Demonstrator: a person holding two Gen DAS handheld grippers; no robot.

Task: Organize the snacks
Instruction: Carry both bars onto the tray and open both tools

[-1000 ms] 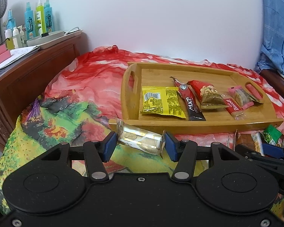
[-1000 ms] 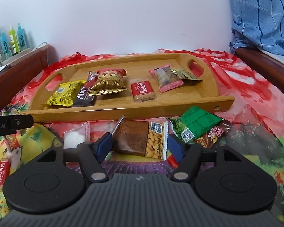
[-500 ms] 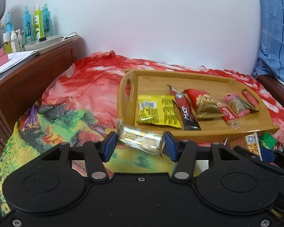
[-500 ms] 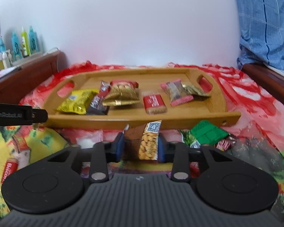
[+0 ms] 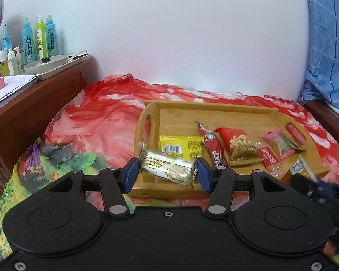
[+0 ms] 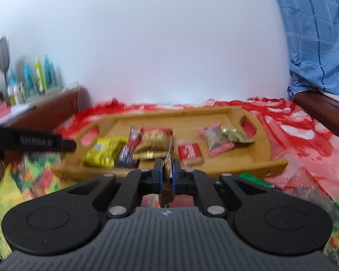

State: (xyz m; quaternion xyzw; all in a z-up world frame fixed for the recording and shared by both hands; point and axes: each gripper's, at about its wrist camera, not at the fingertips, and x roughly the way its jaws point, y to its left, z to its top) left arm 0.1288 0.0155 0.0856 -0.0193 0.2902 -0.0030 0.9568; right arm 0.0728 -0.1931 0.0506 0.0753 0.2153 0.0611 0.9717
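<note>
My left gripper is shut on a silver and gold snack bar, held crosswise just before the near left corner of the wooden tray. In the right wrist view my right gripper is shut on a brown peanut packet, pinched edge-on and lifted in front of the tray's near rim. The tray holds a yellow packet, a dark red stick, a red nut bag, a Biscoff biscuit and a pink packet.
A green packet lies on the bright bedspread right of my right gripper. A wooden cabinet with bottles and papers stands at the left. Blue checked bedding is piled at the right by the white wall.
My right gripper closed on the peanut packet and lifted it off the bedspread, squeezing it thin. My left gripper rose slightly with the silver bar, drawing nearer the tray.
</note>
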